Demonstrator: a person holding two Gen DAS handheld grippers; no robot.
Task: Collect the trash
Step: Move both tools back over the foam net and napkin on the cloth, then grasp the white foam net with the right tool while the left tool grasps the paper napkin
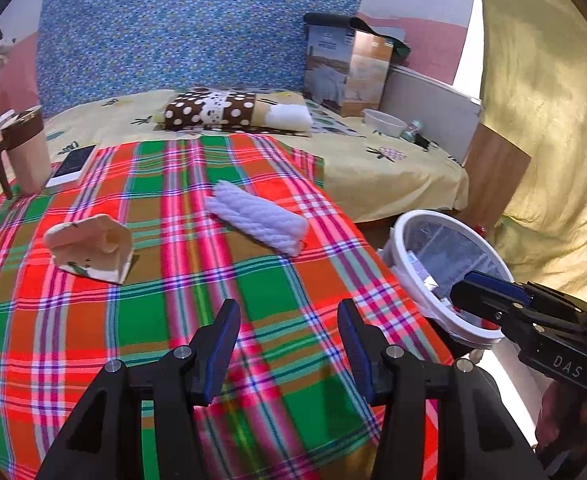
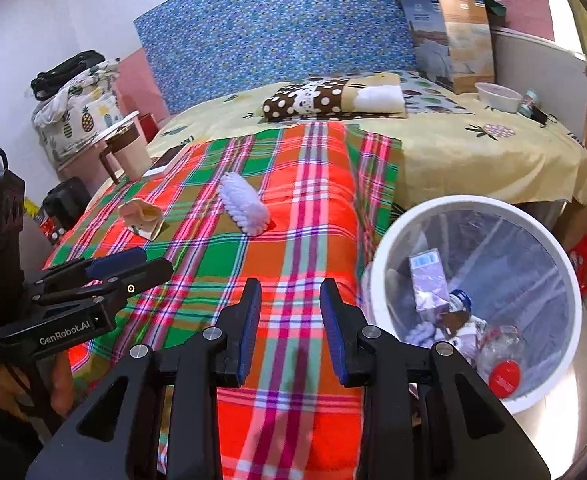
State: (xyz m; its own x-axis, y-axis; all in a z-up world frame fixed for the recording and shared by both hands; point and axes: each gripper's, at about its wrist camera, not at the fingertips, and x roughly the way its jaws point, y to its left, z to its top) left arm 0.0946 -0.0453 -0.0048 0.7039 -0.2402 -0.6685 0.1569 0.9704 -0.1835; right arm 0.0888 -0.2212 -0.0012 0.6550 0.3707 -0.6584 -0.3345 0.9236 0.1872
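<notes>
Jaws on both our left gripper (image 1: 289, 344) and right gripper (image 2: 290, 320) stand apart with nothing between them, above the plaid cloth (image 2: 293, 216). On that cloth lie a white ribbed roll (image 1: 259, 218) and, beside it, a crumpled cream wrapper (image 1: 91, 248). Just off the cloth's edge stands the white bin (image 2: 381, 256), holding a carton (image 2: 427, 280) and a bottle (image 2: 501, 356).

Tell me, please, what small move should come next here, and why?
Probably reach the left tool forward to the white ribbed wrapper on the plaid cloth. Both tools look empty with jaws apart, the white bin beside the bed already holds a carton and bottles, and this wrapper and the beige crumpled piece lie loose; the wrapper sits closer to the bin.
</notes>
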